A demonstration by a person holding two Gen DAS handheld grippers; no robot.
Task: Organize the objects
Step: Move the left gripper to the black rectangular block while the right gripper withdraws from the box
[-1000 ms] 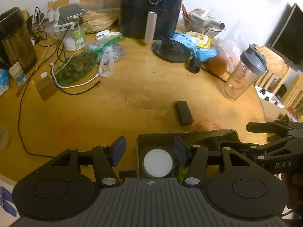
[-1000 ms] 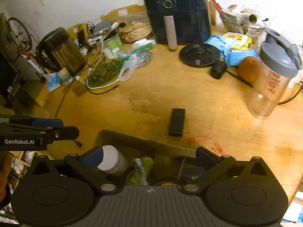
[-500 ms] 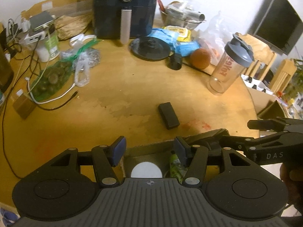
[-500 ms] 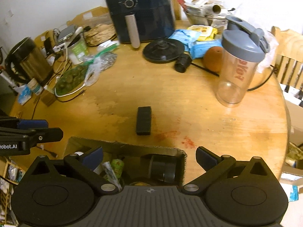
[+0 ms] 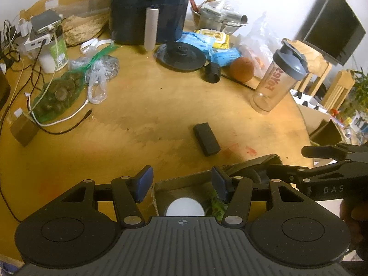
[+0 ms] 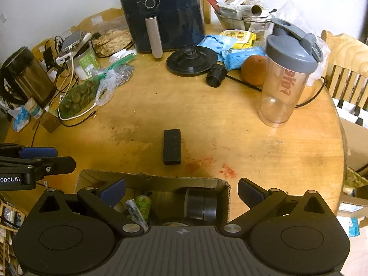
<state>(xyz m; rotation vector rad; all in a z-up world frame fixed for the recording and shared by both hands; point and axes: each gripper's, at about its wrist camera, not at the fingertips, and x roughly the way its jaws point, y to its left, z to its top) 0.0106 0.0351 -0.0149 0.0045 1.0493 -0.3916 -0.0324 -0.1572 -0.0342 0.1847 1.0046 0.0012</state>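
Cardboard box (image 6: 151,180) sits at the desk (image 6: 253,138) edge under both grippers, already holding items. Left gripper (image 5: 181,179) and right gripper (image 6: 181,189) fingers stand apart, empty. Likely next: picking the black block (image 6: 172,146) beyond it.

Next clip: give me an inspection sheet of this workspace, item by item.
Surface: round wooden table, stained, red smears near the box.
Job's things: open cardboard box at the near edge, holding a white-lidded jar, a green packet and a black cylinder; black rectangular block lying loose on the table beyond the box.
Clutter: air fryer, shaker bottle, orange, black round lid, blue packets, bagged food, kettle.
Grippers: left gripper and right gripper both open, empty, above the box.
Cables: white and black leads trailing at the table's left.
Surroundings: wooden chair, dark monitor.
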